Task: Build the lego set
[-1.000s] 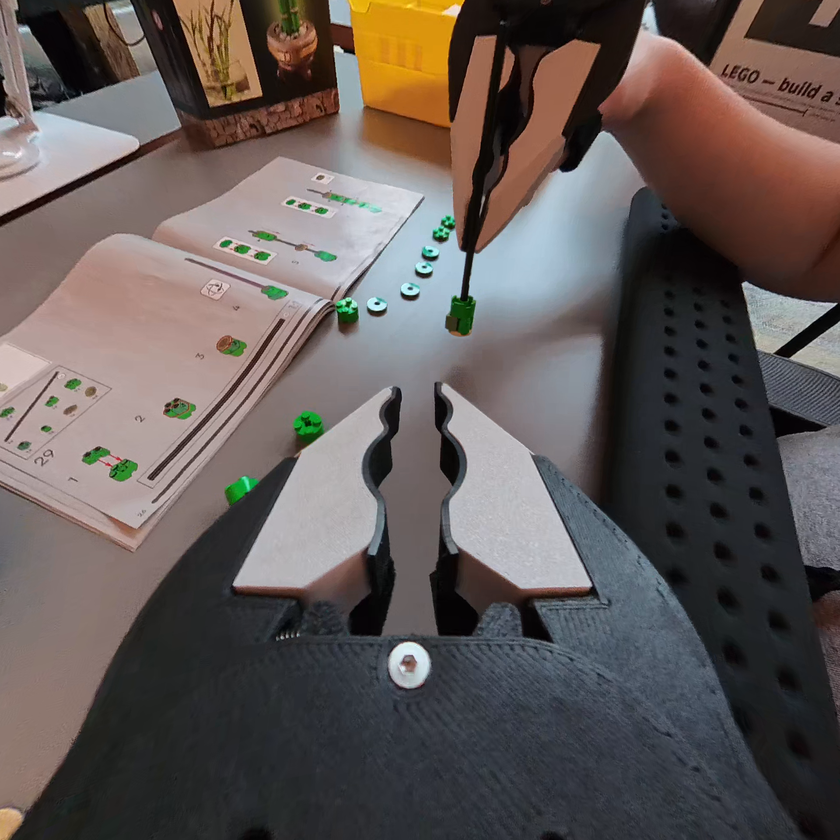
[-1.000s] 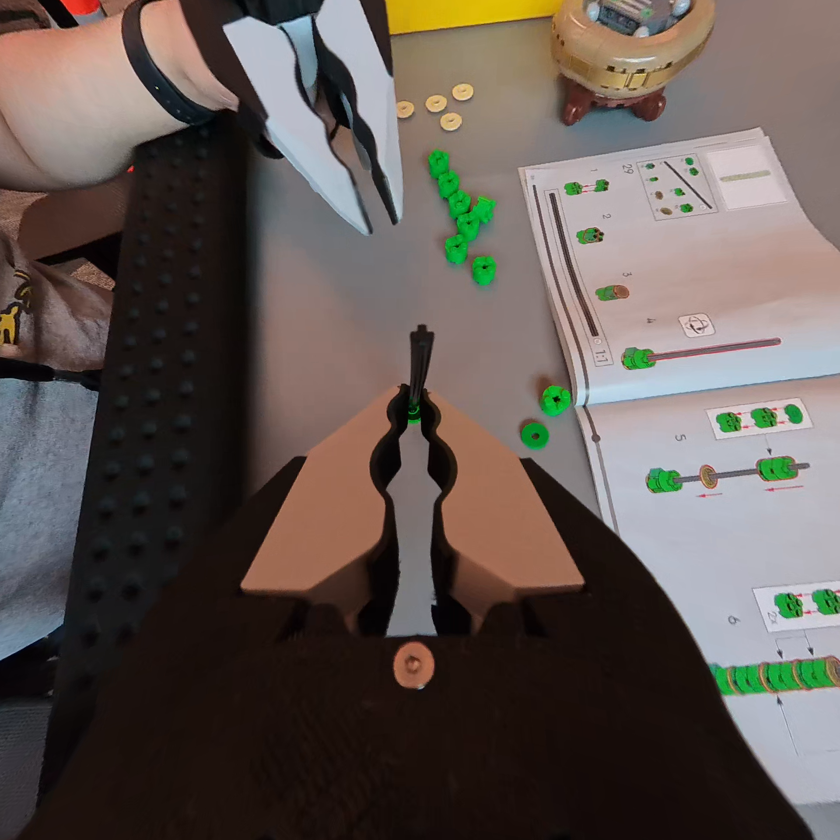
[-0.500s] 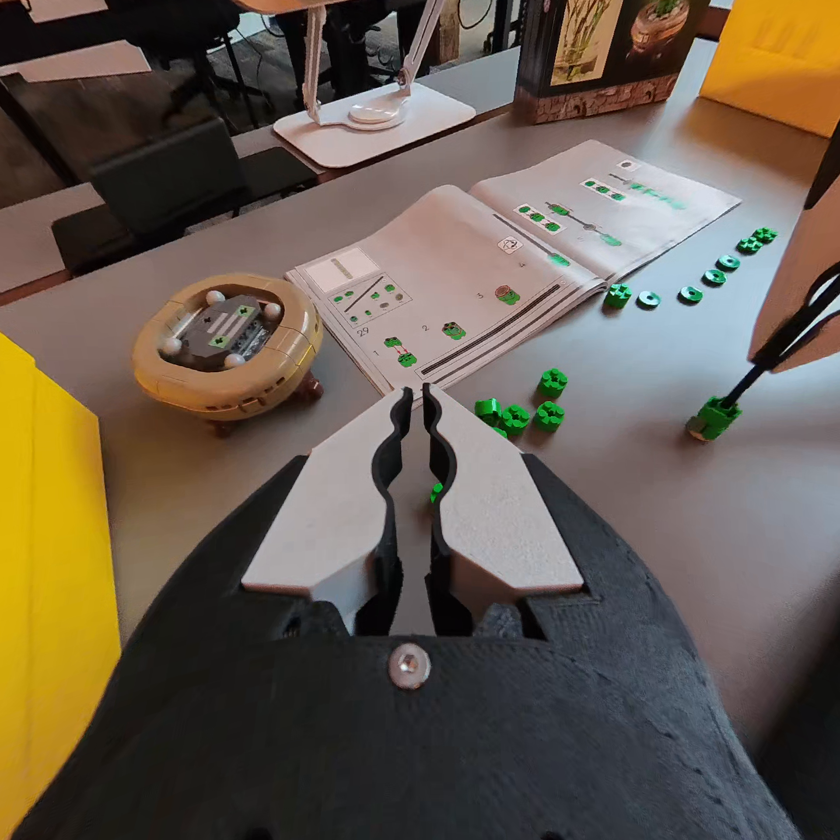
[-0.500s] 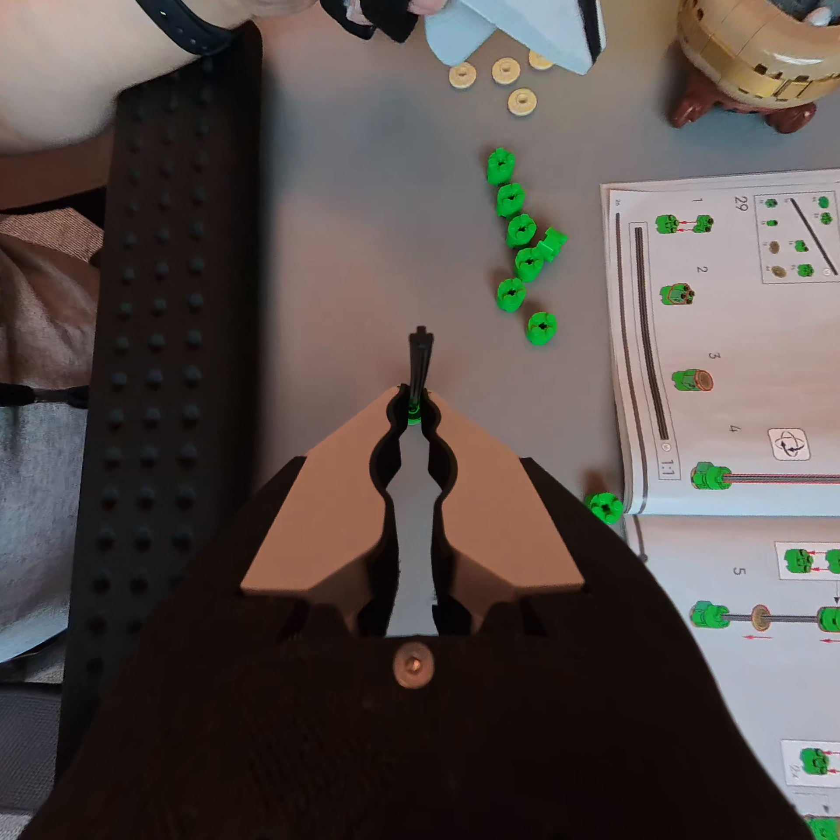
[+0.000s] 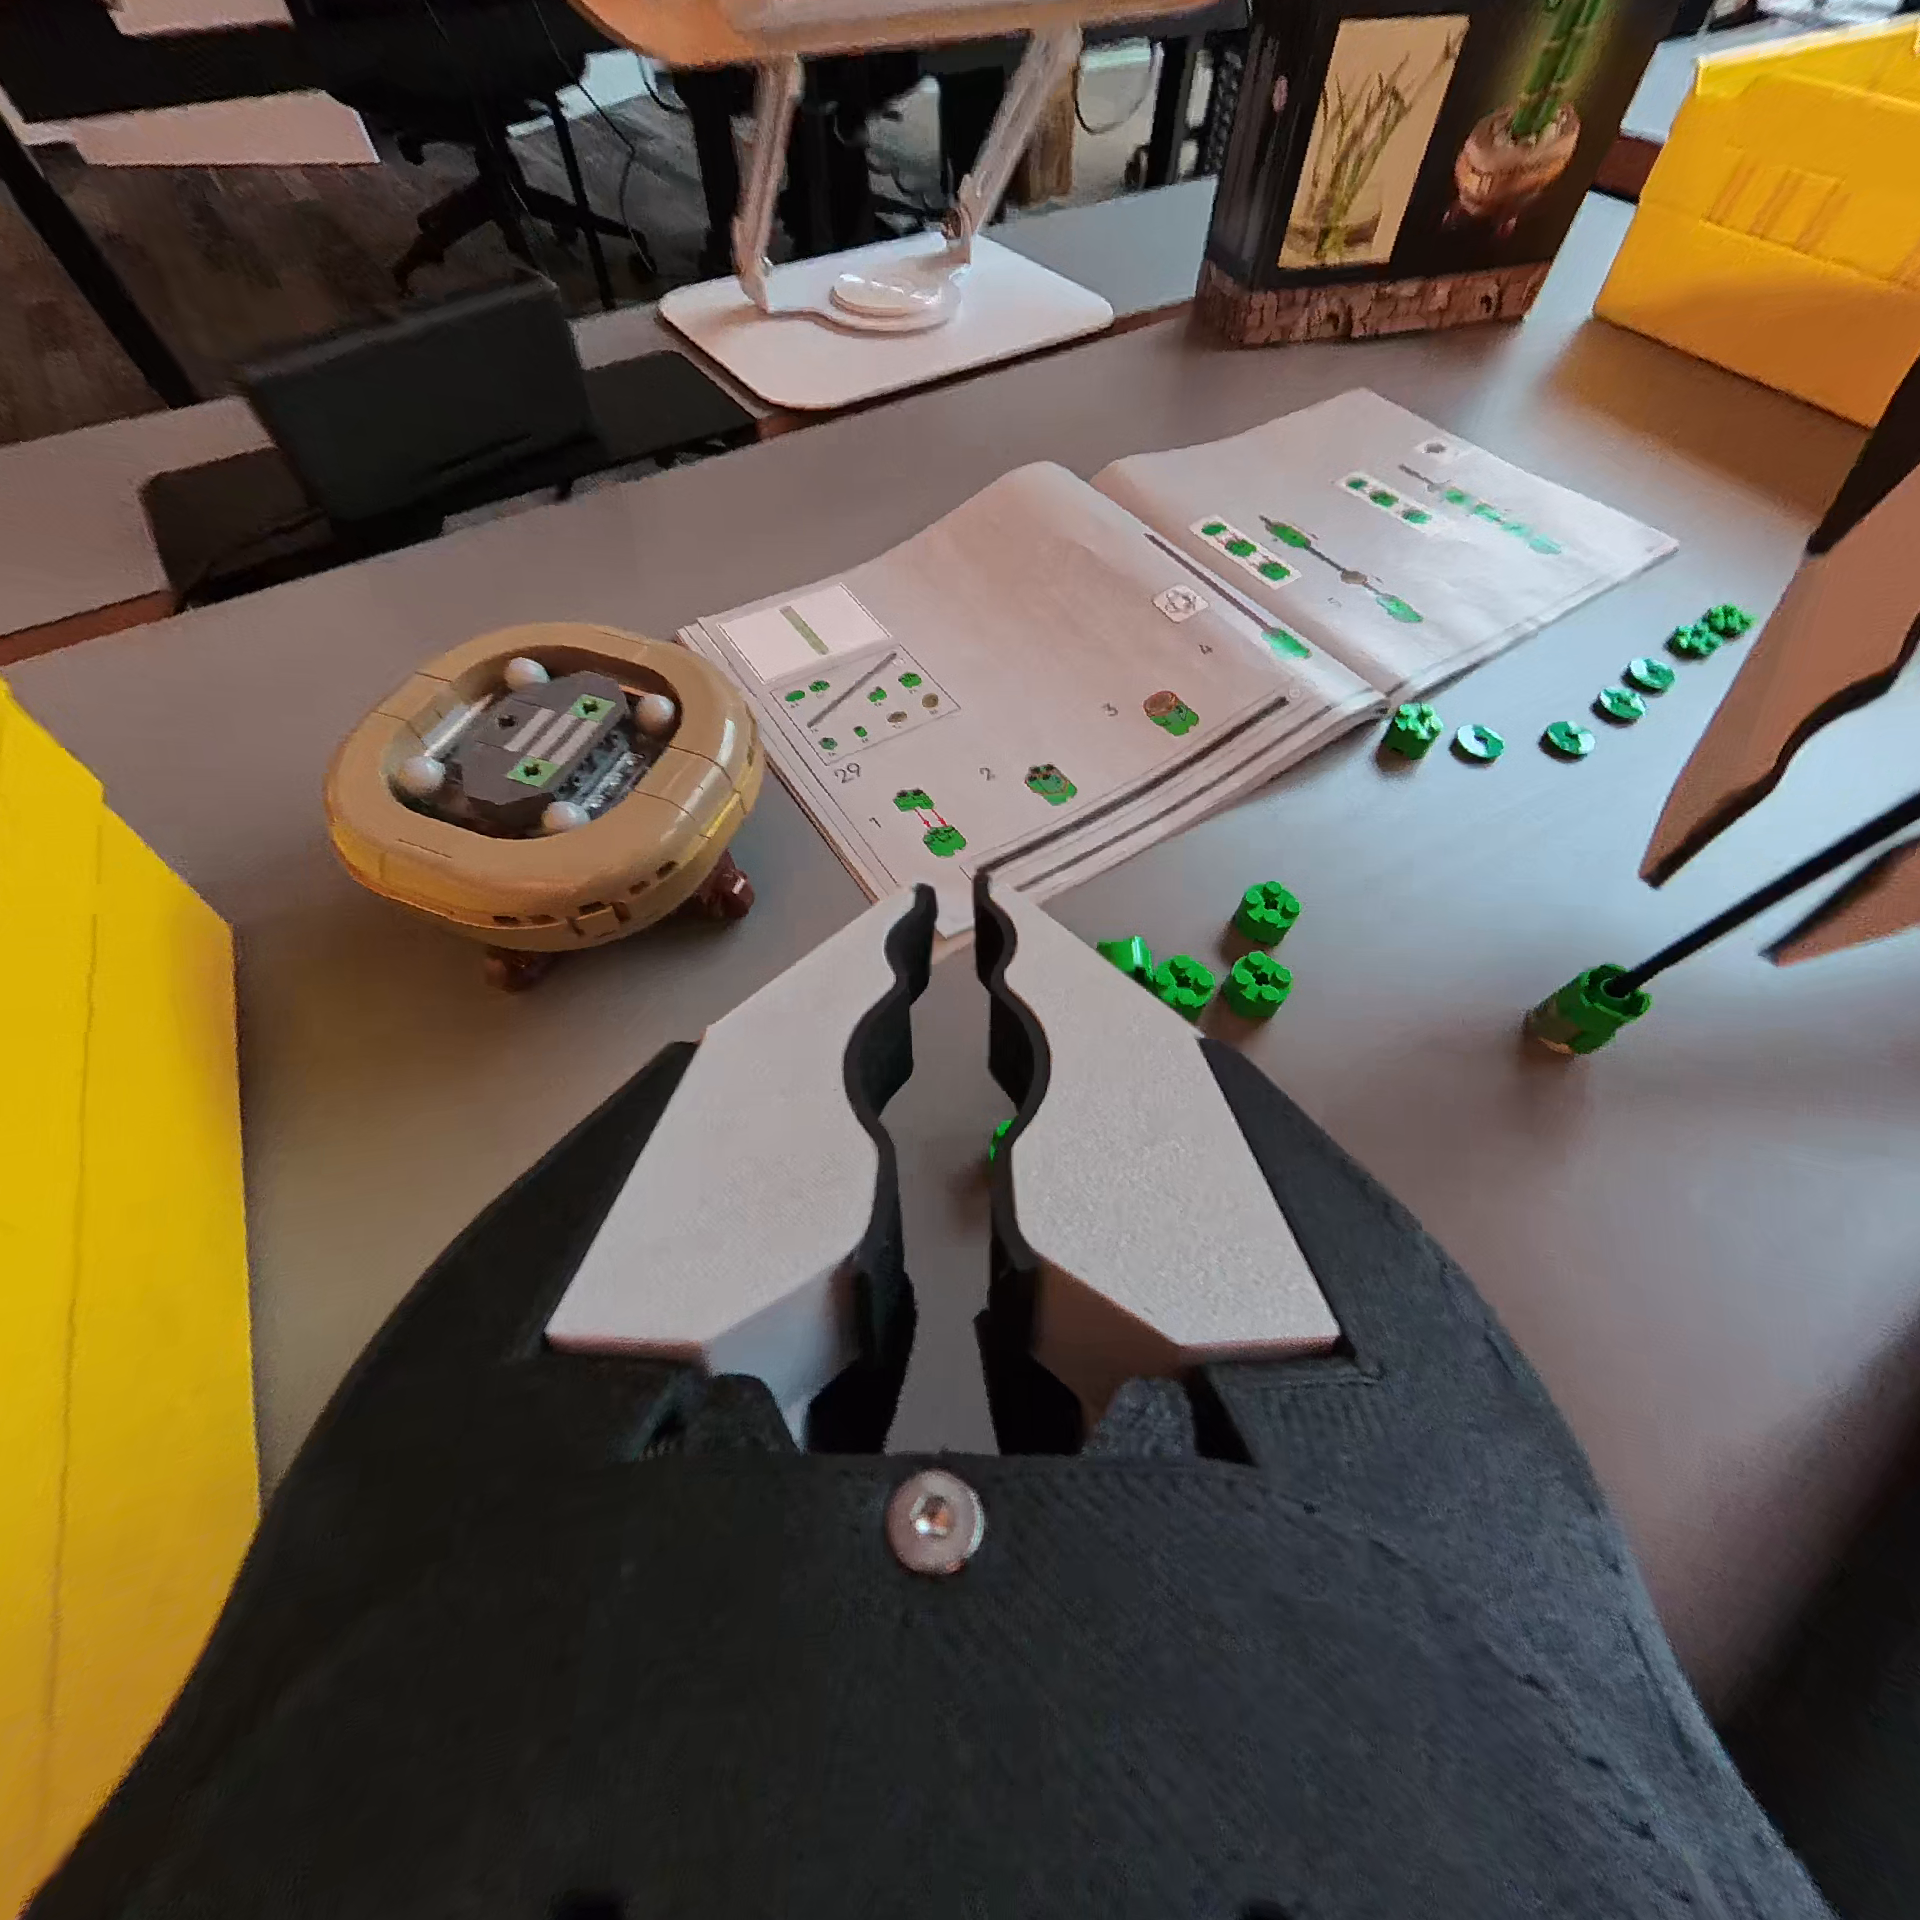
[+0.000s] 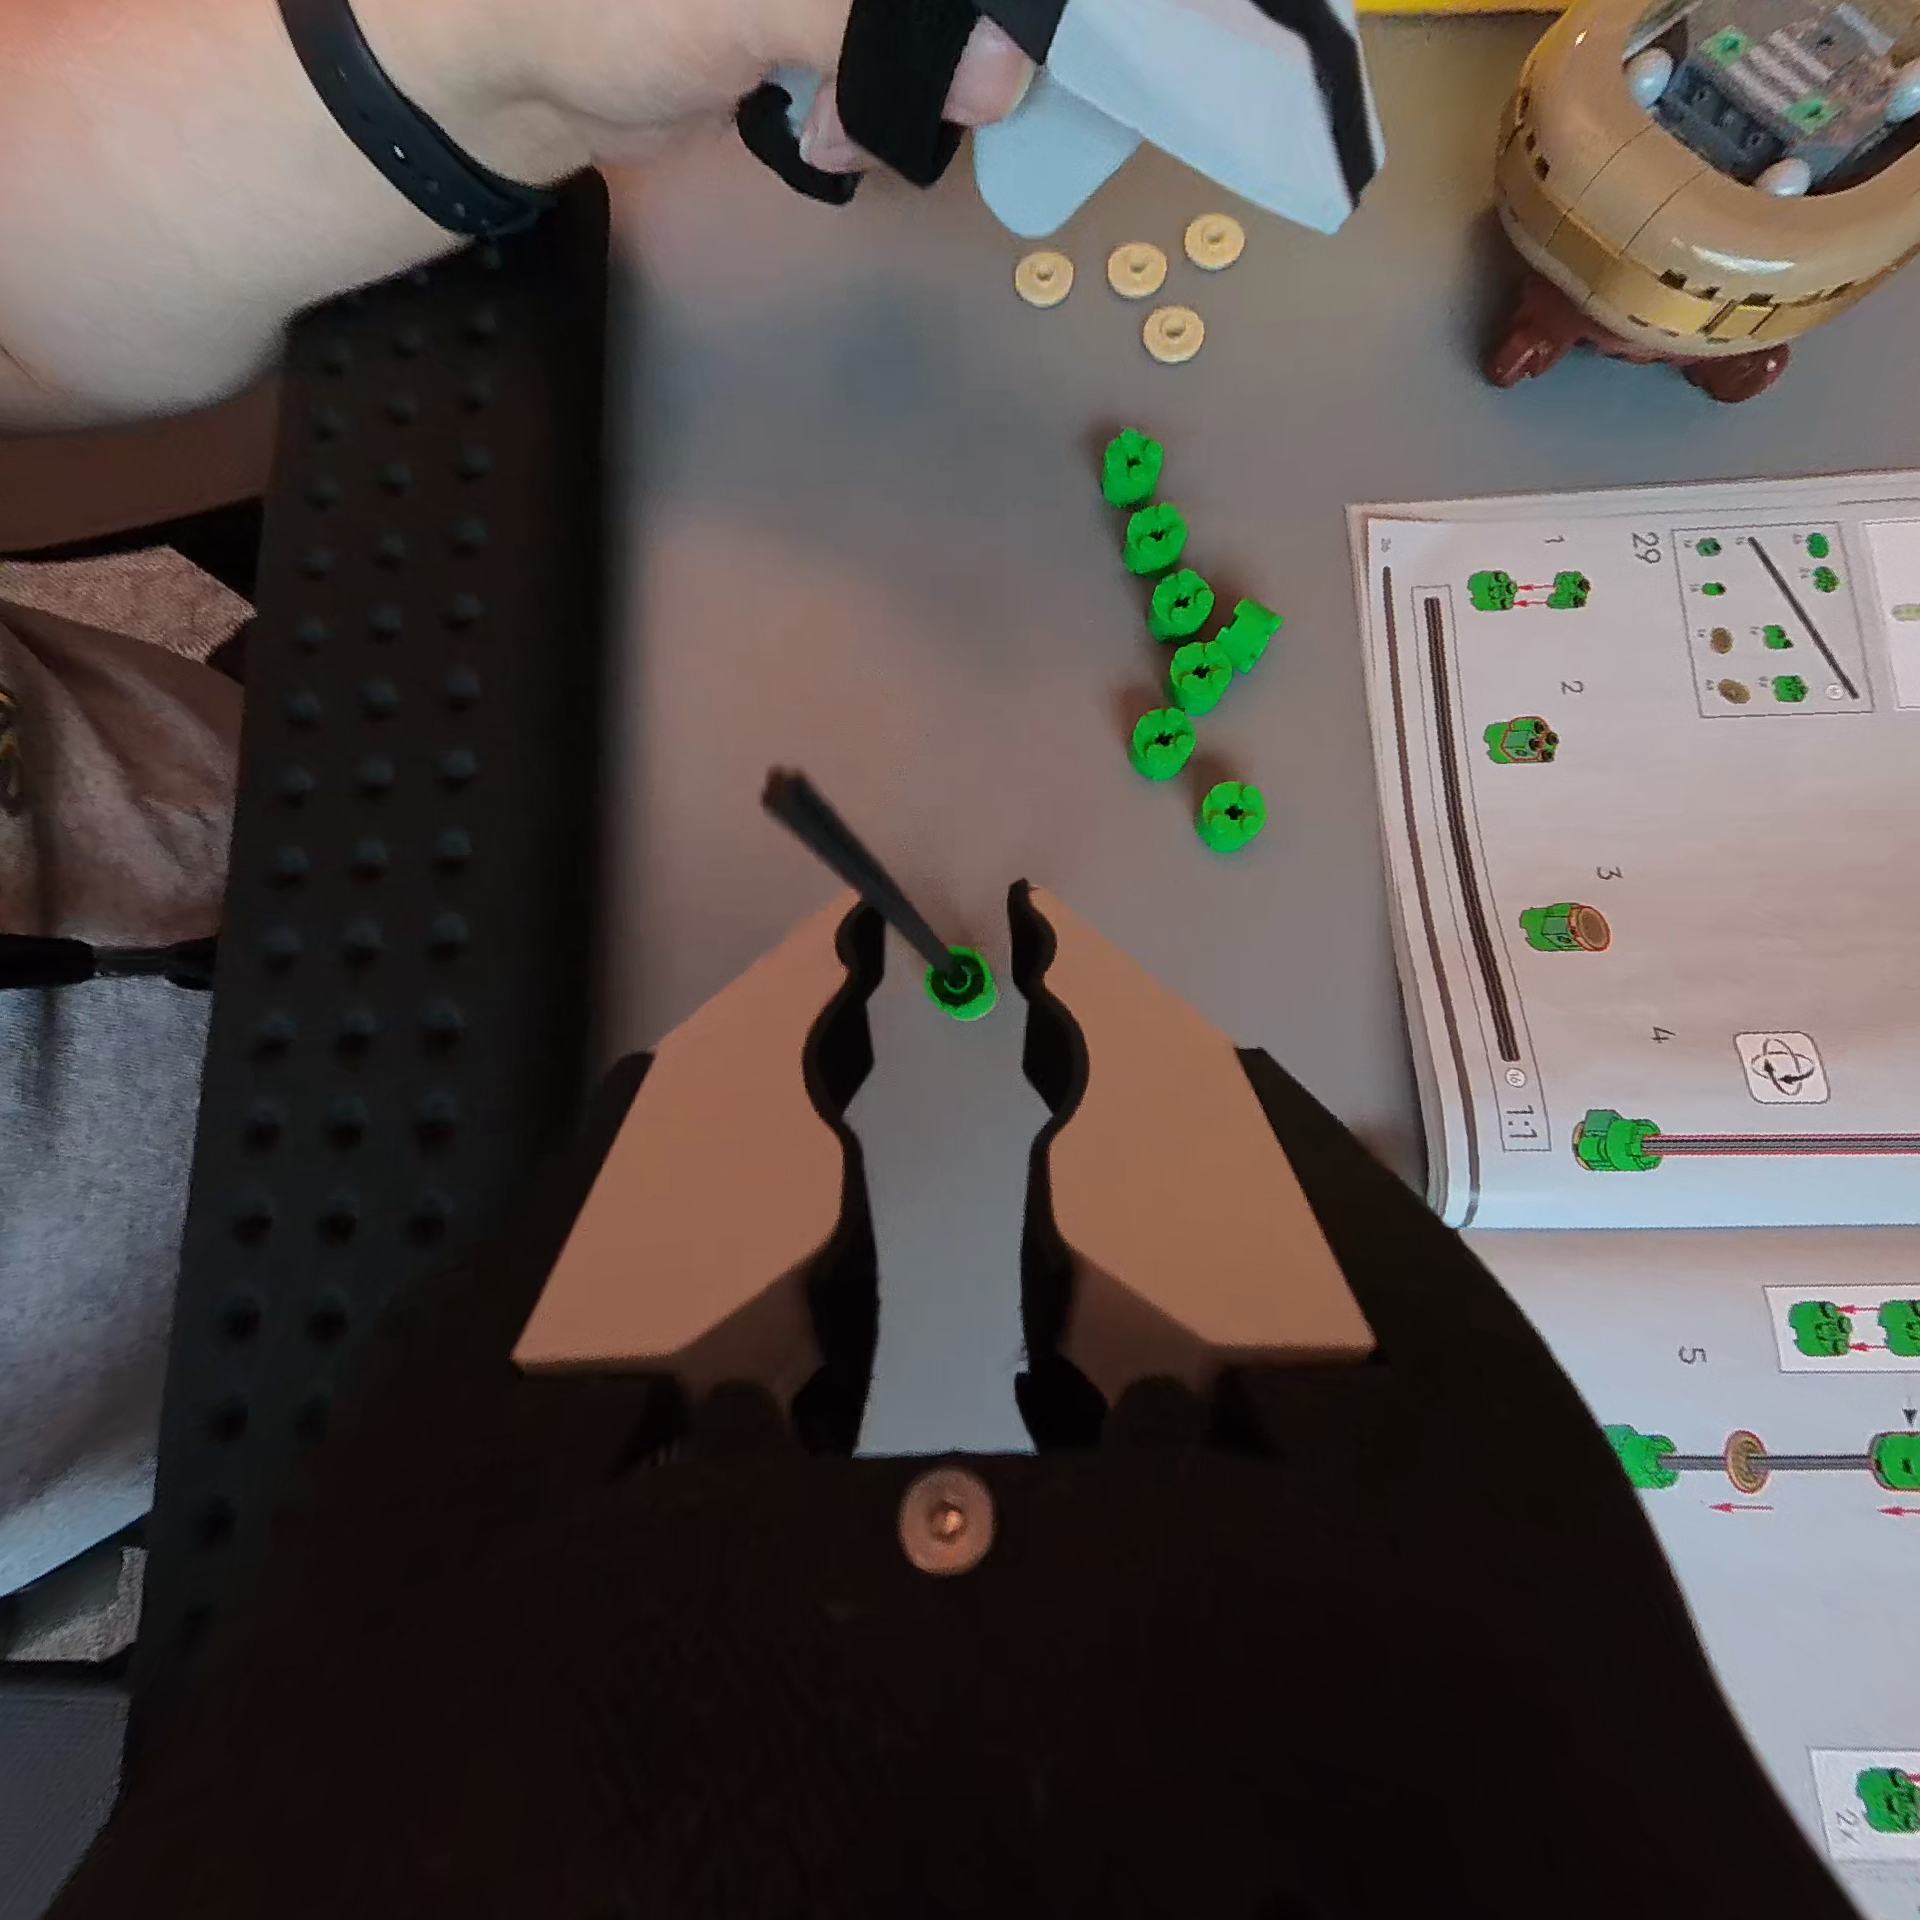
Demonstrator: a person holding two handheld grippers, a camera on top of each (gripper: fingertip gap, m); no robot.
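On the grey tabletop (image 6: 831,520), my right gripper (image 6: 940,914) stands parted around a thin black axle (image 6: 831,842) tilted toward ten o'clock in its green round brick (image 6: 961,982). My left gripper (image 5: 951,904) is narrowed, empty.

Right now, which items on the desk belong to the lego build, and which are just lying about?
Part of the build:
black axle with green piece
loose green round bricks
tan round plates
instruction booklet
tan pot model

Just lying about:
set box
yellow bin
white lamp base
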